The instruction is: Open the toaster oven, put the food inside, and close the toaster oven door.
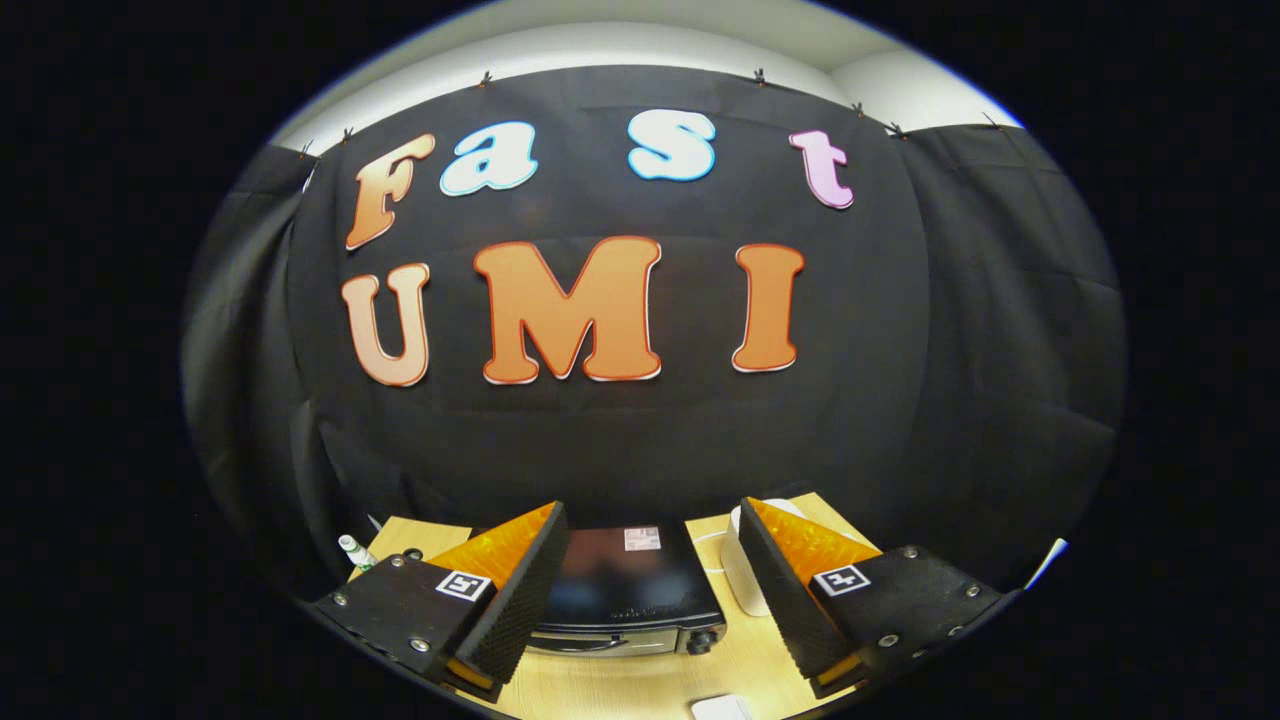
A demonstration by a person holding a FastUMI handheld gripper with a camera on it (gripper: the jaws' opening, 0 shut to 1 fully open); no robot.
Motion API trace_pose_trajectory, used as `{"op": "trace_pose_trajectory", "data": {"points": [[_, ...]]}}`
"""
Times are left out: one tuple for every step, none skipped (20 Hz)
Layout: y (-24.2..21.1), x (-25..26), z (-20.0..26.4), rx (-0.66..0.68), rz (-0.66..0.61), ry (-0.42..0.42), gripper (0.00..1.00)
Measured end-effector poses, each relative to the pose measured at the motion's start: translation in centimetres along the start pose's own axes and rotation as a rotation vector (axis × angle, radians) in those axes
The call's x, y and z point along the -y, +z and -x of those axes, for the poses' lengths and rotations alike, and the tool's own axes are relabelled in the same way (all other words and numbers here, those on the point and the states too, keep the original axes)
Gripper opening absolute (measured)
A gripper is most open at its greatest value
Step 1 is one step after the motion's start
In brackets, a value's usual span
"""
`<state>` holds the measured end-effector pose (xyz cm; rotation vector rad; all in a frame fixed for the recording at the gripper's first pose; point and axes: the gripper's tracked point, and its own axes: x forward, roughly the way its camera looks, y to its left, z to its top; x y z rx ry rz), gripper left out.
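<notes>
Two fingers of the gripper (655, 590) stand wide, holding nothing, above the toaster oven (625, 590) on the desk (640, 685). Door appears closed: fits either before opening or after closing.

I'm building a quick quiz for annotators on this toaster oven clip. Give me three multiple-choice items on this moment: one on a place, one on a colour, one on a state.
1. Where is the toaster oven relative to the gripper?
A. Seen between its two fingers, below them on the table
B. Off beyond one finger only
C. Clamped between the fingers

2. What colour is the table top?
A. White
B. Light wood
C. Dark grey

3. What state is the gripper in?
A. Shut on the oven handle
B. Shut on nothing
C. Open, holding nothing

Answers:
1. A, the oven's dark top and front edge with a knob show in the gap between the fingers.
2. B, the surface around the oven is pale wood grain.
3. C, the fingers stand wide apart with nothing touching them.
</notes>
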<state>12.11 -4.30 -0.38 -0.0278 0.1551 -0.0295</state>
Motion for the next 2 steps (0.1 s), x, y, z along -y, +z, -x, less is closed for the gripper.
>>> {"op": "trace_pose_trajectory", "data": {"points": [[0.84, 0.38, 0.40, 0.014, -0.009, -0.002, 1.00], [1.47, 0.62, 0.74, 0.021, -0.019, -0.004, 1.00]]}}
